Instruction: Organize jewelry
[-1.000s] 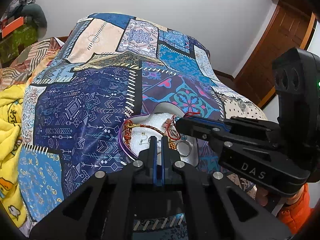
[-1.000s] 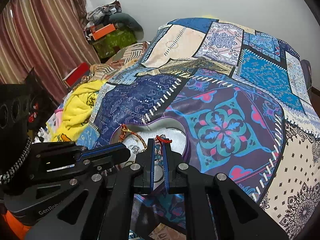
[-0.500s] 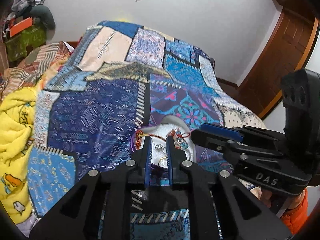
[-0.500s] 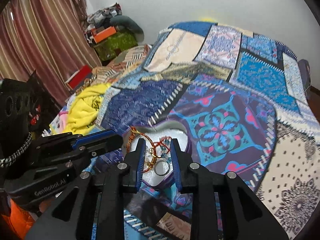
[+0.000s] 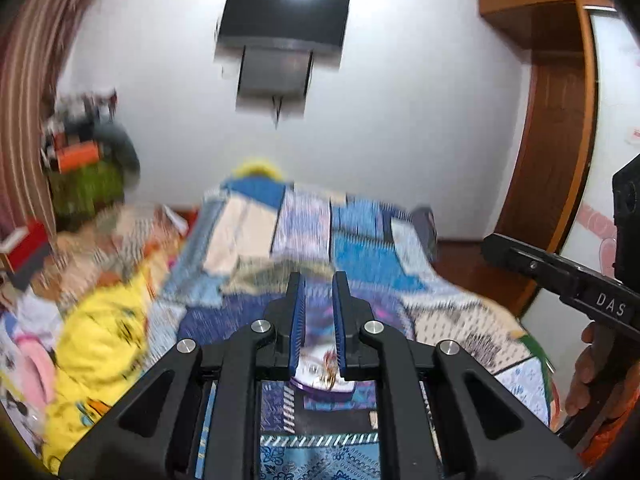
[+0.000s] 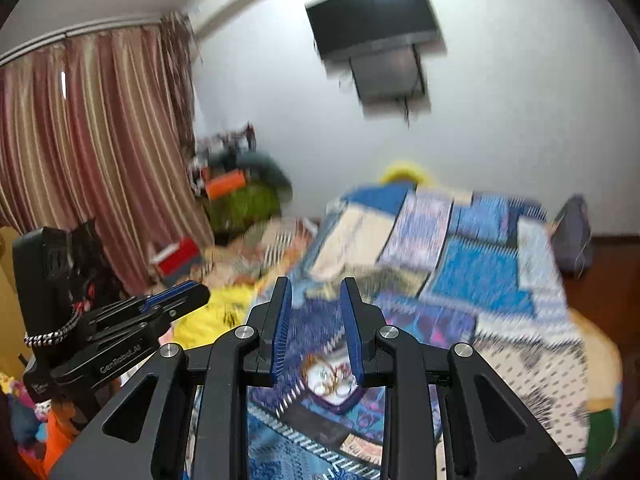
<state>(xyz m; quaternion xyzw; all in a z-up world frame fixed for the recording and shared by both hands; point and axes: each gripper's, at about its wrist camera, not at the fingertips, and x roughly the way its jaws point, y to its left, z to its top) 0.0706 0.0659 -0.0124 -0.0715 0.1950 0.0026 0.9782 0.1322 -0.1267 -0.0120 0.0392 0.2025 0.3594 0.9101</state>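
A heart-shaped purple-rimmed box (image 6: 334,402) with a white lining holds tangled bracelets and rings (image 6: 330,376). It lies on the patchwork bedspread (image 6: 460,280). In the left wrist view the box (image 5: 320,386) shows low between the fingers, partly hidden. My left gripper (image 5: 319,280) is open and empty, raised well back from the box. My right gripper (image 6: 315,284) is open and empty, also raised and back. Each gripper shows in the other's view: the right one (image 5: 490,246) and the left one (image 6: 196,290). Both views are blurred.
A yellow blanket (image 5: 100,328) lies left of the bedspread (image 5: 360,256). A wall-mounted TV (image 6: 372,20) hangs on the white wall. Striped curtains (image 6: 92,140) and piled boxes (image 6: 236,196) stand at the left. A wooden door (image 5: 556,140) is at the right.
Both grippers have opened wider and pulled up and back from the box. The box now looks small and low, and the far wall and TV have come into view.
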